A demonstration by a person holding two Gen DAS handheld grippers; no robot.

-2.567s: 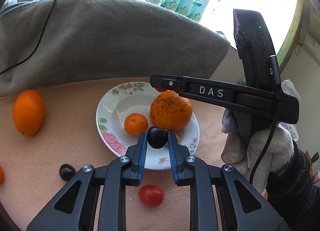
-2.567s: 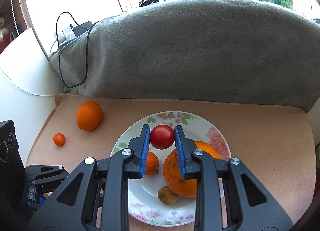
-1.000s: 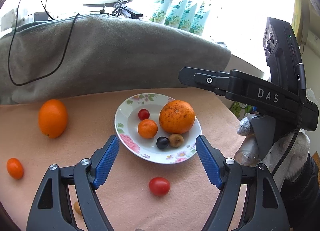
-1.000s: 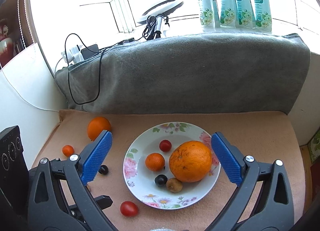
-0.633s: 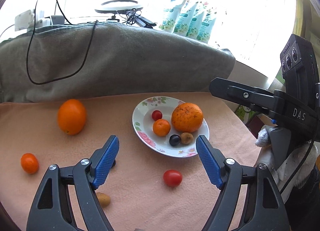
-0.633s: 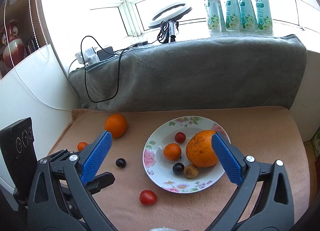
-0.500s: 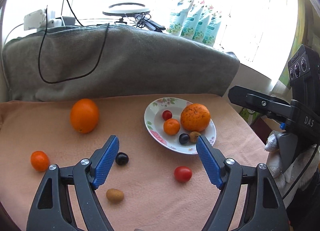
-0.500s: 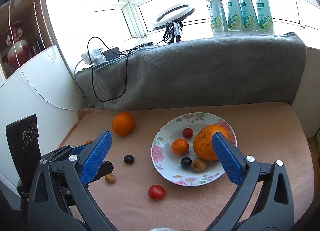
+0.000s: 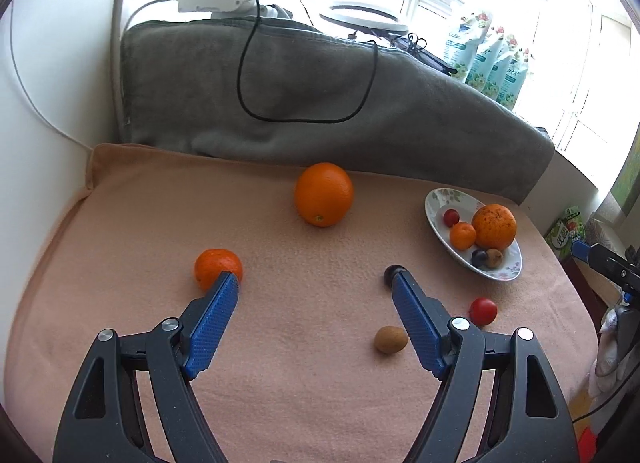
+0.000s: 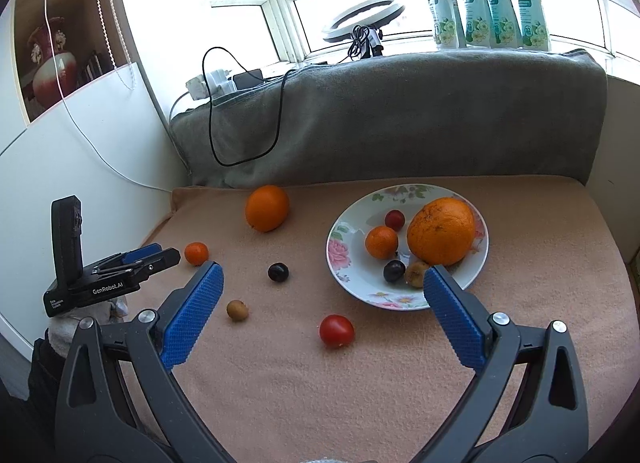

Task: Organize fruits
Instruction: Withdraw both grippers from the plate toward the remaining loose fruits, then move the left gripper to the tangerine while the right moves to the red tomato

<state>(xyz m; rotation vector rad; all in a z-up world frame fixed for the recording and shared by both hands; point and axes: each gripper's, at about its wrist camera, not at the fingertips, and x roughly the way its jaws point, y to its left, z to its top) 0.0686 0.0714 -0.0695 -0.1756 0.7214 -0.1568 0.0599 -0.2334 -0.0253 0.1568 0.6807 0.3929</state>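
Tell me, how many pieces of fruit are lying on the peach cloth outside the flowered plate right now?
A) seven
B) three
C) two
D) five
D: off the plate lie five: a big orange, a small mandarin, a dark plum, a brown kiwi and a red tomato.

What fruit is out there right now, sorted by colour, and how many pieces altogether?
Orange: 4
Red: 2
Dark purple: 2
Brown: 2
Total: 10, five on the flowered plate, five on the peach cloth.
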